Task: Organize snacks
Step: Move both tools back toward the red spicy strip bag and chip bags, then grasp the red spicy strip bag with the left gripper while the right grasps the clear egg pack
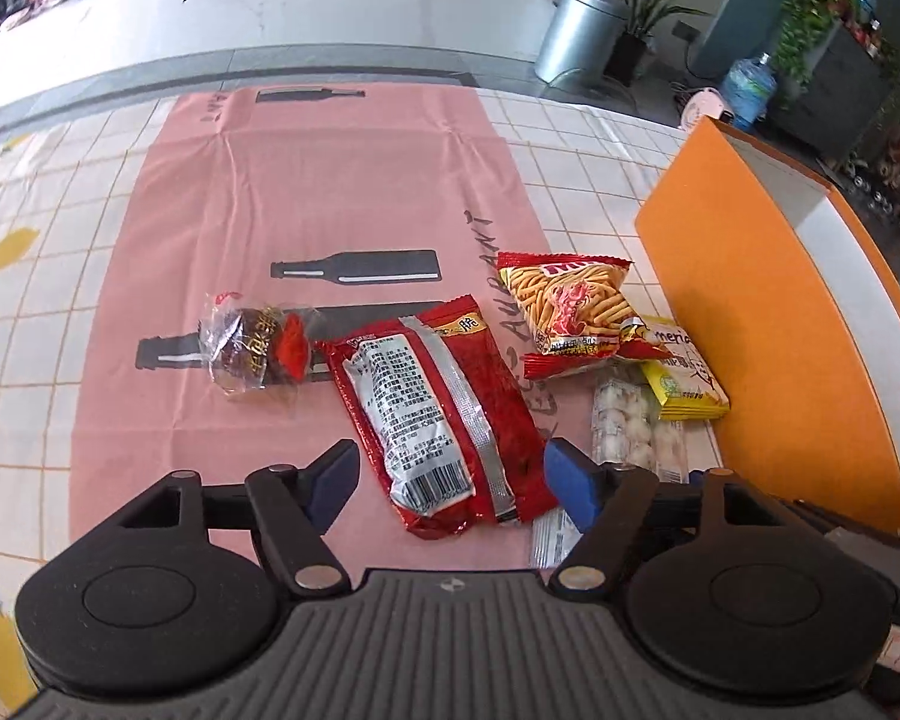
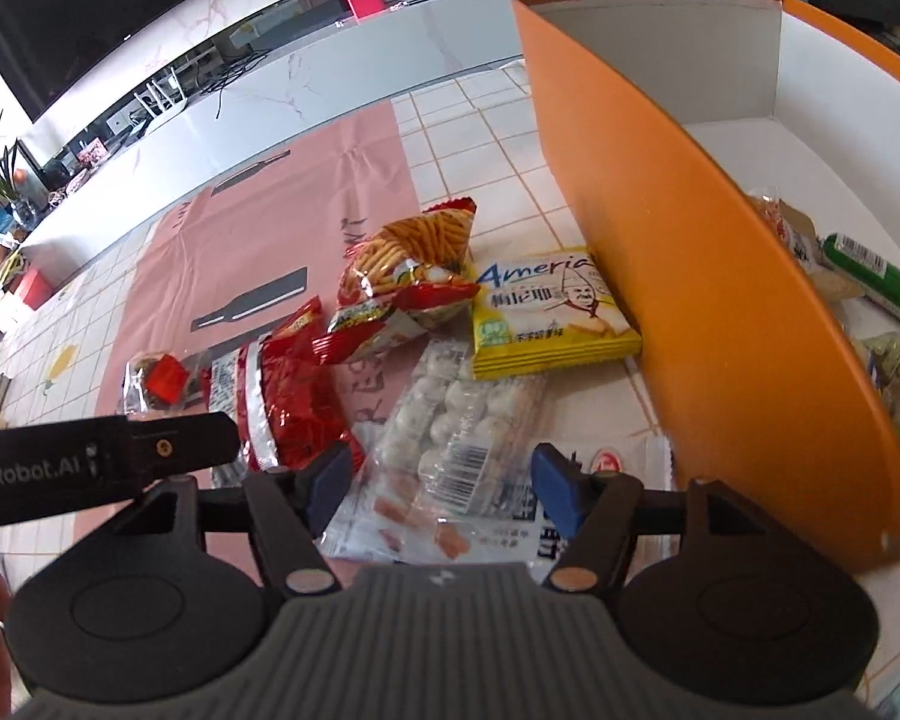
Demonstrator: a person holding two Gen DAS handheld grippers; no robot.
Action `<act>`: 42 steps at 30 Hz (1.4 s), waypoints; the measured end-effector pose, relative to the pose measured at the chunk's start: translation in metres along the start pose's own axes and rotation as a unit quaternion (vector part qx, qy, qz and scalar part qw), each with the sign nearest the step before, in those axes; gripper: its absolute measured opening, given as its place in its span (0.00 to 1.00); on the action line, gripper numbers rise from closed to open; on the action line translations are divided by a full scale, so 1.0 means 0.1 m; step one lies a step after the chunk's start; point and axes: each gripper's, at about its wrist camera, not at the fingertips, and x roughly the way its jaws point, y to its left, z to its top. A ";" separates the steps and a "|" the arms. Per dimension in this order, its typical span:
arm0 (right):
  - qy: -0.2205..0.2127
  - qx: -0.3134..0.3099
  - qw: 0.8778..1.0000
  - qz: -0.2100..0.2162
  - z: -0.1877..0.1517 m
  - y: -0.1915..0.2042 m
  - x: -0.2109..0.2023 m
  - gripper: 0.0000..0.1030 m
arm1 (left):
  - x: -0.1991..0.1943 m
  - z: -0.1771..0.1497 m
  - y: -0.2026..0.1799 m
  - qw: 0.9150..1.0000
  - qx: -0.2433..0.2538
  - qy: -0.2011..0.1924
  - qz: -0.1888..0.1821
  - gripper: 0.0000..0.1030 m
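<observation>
We have a few snacks already in the orange box [image 2: 720, 300], but most remain on the worktop [image 1: 42, 324]: red packet [image 1: 444, 408], chip bag [image 1: 576, 306], yellow biscuit pack [image 2: 552, 312]. Both our left hand-held gripper [image 1: 450, 474] and right hand-held gripper [image 2: 441, 480] hover open, empty.

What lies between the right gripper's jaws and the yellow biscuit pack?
In the right wrist view, a clear bag of white balls lies between the right gripper and the yellow biscuit pack.
</observation>
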 end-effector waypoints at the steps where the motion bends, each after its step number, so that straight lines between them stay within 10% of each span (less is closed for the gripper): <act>1: 0.001 -0.001 1.000 -0.002 0.01 0.00 0.02 0.62 | 0.03 0.00 0.00 1.000 -0.006 0.001 -0.001 0.80; 19: 0.006 -0.037 0.999 -0.021 -0.02 0.06 0.02 0.65 | 0.51 0.14 -0.28 0.995 -0.019 0.033 0.096 0.87; 35: 0.022 -0.127 0.991 0.027 -0.20 0.03 -0.19 0.55 | 0.20 -0.21 -0.03 0.986 0.073 0.130 0.080 0.76; 42: 0.010 -0.146 0.989 0.027 -0.14 0.08 -0.22 0.65 | 0.15 -0.29 -0.02 0.990 0.053 0.095 0.091 0.86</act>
